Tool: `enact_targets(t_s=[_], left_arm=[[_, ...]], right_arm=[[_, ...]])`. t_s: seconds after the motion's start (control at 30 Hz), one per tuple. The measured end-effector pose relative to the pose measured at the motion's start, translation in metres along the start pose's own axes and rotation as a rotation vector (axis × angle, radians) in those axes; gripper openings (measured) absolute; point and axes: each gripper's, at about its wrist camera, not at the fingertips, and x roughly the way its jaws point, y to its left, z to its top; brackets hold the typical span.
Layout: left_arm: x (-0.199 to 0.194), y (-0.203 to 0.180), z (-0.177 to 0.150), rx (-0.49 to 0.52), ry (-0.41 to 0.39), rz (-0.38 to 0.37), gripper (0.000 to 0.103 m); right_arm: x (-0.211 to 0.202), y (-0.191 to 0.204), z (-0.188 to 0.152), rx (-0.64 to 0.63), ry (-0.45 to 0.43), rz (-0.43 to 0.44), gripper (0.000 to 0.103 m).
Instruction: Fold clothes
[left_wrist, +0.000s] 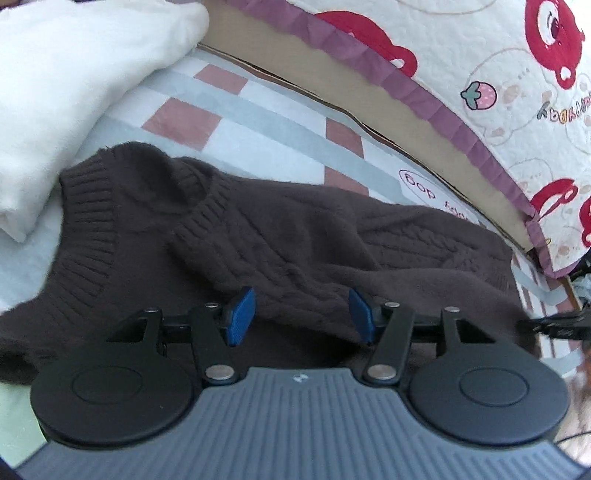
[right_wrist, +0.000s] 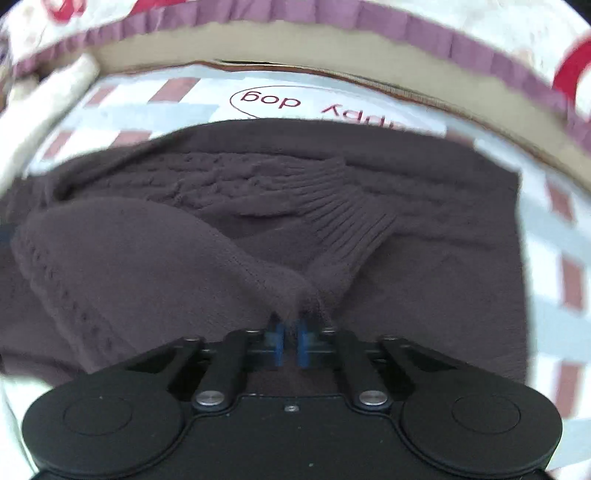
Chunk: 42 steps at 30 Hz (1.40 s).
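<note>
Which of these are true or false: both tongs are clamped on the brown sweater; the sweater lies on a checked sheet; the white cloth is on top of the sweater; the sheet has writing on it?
1. Both tongs grip the brown sweater. False: the right tongs pinch it; the left tongs are open above it.
2. It lies on a checked sheet. True.
3. The white cloth covers the sweater. False: it lies beside it.
4. The sheet bears writing. True.
</note>
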Motion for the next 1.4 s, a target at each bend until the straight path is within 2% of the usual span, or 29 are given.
enact_targets(t_s=[0.03, 0.07, 0.13, 0.17, 0.23, 0.27, 0.3, 0.33, 0.37, 0.43, 0.47, 0.53, 0.57, 0.6, 0.67, 0.73, 0.8, 0.87, 0.97, 1.07, 1.1, 1.13, 1.17, 1.2, 1.23, 1.27, 1.33, 1.4], left_arm=[[-0.002, 0.000, -0.003, 0.032, -0.006, -0.003, 0.057], [-0.005, -0.001, -0.005, 0.063, -0.011, -0.006, 0.058], [-0.006, 0.001, -0.008, 0.079, -0.013, -0.009, 0.058], [-0.005, 0.002, -0.008, 0.068, -0.011, -0.009, 0.058], [-0.003, 0.004, -0.008, 0.046, -0.006, -0.009, 0.058], [-0.002, 0.006, -0.008, 0.031, -0.006, -0.011, 0.058], [-0.003, 0.011, -0.005, -0.015, -0.019, -0.029, 0.058], [-0.003, 0.017, -0.003, -0.063, -0.033, -0.048, 0.058], [-0.004, 0.025, -0.001, -0.125, -0.054, -0.078, 0.058], [-0.002, 0.041, 0.002, -0.247, -0.085, -0.111, 0.059], [-0.001, 0.047, 0.003, -0.294, -0.096, -0.112, 0.058], [-0.006, 0.036, 0.006, -0.180, -0.101, -0.043, 0.052], [-0.010, 0.021, 0.005, -0.042, -0.111, 0.008, 0.052], [-0.012, 0.008, 0.002, 0.067, -0.105, 0.043, 0.052], [-0.013, -0.016, -0.005, 0.274, -0.090, 0.108, 0.052], [-0.009, -0.015, -0.005, 0.262, -0.057, 0.094, 0.052], [-0.004, -0.002, -0.002, 0.174, -0.048, 0.065, 0.053], [0.001, -0.001, 0.000, 0.176, -0.043, 0.051, 0.053], [0.008, 0.002, 0.004, 0.179, -0.035, 0.030, 0.053], [0.015, 0.004, 0.008, 0.183, -0.028, 0.010, 0.053], [0.018, 0.004, 0.009, 0.184, -0.025, 0.003, 0.054], [0.020, 0.005, 0.010, 0.185, -0.023, -0.004, 0.052], [0.023, 0.006, 0.012, 0.186, -0.020, -0.011, 0.049], [0.025, 0.006, 0.013, 0.187, -0.018, -0.018, 0.026], [0.028, 0.007, 0.014, 0.188, -0.015, -0.025, 0.010], [0.030, 0.008, 0.016, 0.188, -0.014, -0.031, 0.010], [0.034, 0.011, 0.026, 0.168, -0.033, -0.021, 0.010], [0.038, 0.014, 0.035, 0.148, -0.051, -0.012, 0.010]], right_arm=[[-0.006, 0.008, -0.003, -0.075, 0.001, -0.085, 0.007], [-0.009, 0.015, -0.005, -0.142, 0.004, -0.166, 0.017], [-0.004, 0.028, -0.008, -0.256, 0.013, -0.316, 0.029], [-0.005, 0.030, -0.007, -0.257, 0.004, -0.325, 0.029], [-0.019, 0.024, 0.003, -0.092, -0.051, -0.145, 0.031], [-0.027, 0.021, 0.007, -0.010, -0.079, -0.055, 0.038], [-0.029, 0.024, 0.014, 0.050, -0.098, 0.020, 0.044], [-0.024, 0.037, 0.023, 0.079, -0.106, 0.071, 0.055], [-0.020, 0.051, 0.033, 0.107, -0.113, 0.122, 0.059], [-0.010, 0.077, 0.052, 0.164, -0.129, 0.224, 0.061], [-0.005, 0.091, 0.061, 0.192, -0.136, 0.275, 0.061], [0.008, 0.120, 0.080, 0.236, -0.145, 0.391, 0.060], [0.022, 0.138, 0.089, 0.229, -0.133, 0.460, 0.055], [0.034, 0.155, 0.096, 0.208, -0.119, 0.486, 0.053], [0.055, 0.186, 0.110, 0.133, -0.105, 0.445, 0.051], [0.072, 0.204, 0.118, 0.080, -0.086, 0.455, 0.050], [0.090, 0.211, 0.124, 0.081, -0.030, 0.503, 0.050], [0.102, 0.214, 0.124, 0.096, 0.009, 0.528, 0.050], [0.100, 0.212, 0.111, 0.093, 0.000, 0.547, 0.050], [0.103, 0.200, 0.103, 0.164, 0.001, 0.633, 0.052], [0.105, 0.201, 0.105, 0.158, -0.010, 0.634, 0.049], [0.103, 0.206, 0.107, 0.114, -0.038, 0.597, 0.024], [0.101, 0.212, 0.110, 0.070, -0.065, 0.560, 0.008], [0.099, 0.217, 0.113, 0.026, -0.092, 0.523, 0.008], [0.094, 0.223, 0.116, -0.026, -0.136, 0.488, 0.009], [0.082, 0.225, 0.123, -0.066, -0.197, 0.472, 0.009], [0.063, 0.218, 0.143, -0.056, -0.289, 0.487, 0.009], [0.061, 0.208, 0.171, -0.013, -0.321, 0.485, 0.009]])
